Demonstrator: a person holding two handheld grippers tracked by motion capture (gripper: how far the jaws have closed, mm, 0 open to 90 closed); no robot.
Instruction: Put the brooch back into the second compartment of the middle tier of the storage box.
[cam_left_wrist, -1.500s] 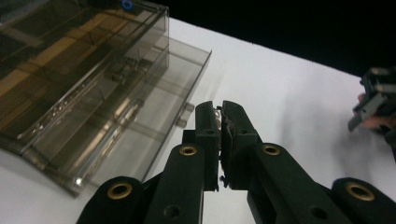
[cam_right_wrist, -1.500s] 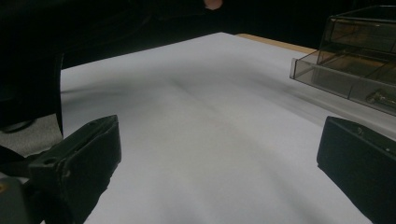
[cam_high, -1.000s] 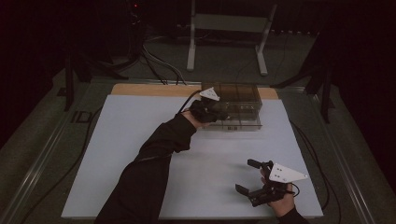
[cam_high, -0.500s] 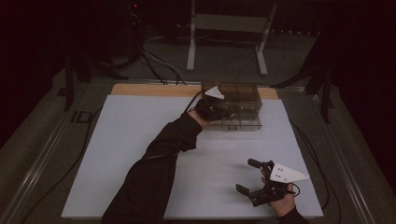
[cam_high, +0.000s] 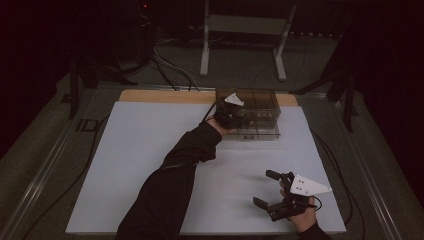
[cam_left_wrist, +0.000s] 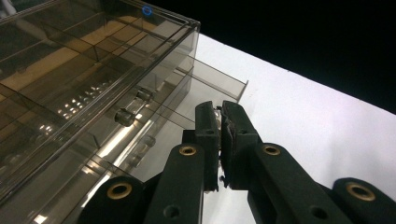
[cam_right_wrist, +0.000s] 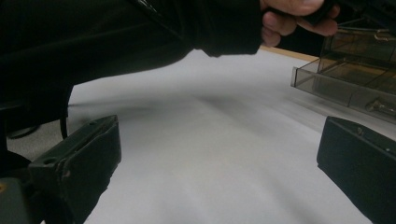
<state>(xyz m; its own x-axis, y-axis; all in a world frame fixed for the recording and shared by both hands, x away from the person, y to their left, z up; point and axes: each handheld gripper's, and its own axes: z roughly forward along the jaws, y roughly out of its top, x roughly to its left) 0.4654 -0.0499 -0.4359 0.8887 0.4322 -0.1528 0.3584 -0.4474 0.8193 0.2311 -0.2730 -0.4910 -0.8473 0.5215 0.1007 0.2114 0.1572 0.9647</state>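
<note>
Left hand-held gripper (cam_left_wrist: 219, 140): I pinch it closed on a small drawer knob of the clear drawer cabinet (cam_high: 252, 107).
Right hand-held gripper (cam_high: 266, 190): I hold it wide open above the desk (cam_high: 150, 150).

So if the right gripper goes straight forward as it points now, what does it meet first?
Probably the person's left sleeve. The open right gripper looks along bare white table, and the dark sleeve crosses the far end of that line. The open drawer lies off to one side. Depth is unclear.
</note>
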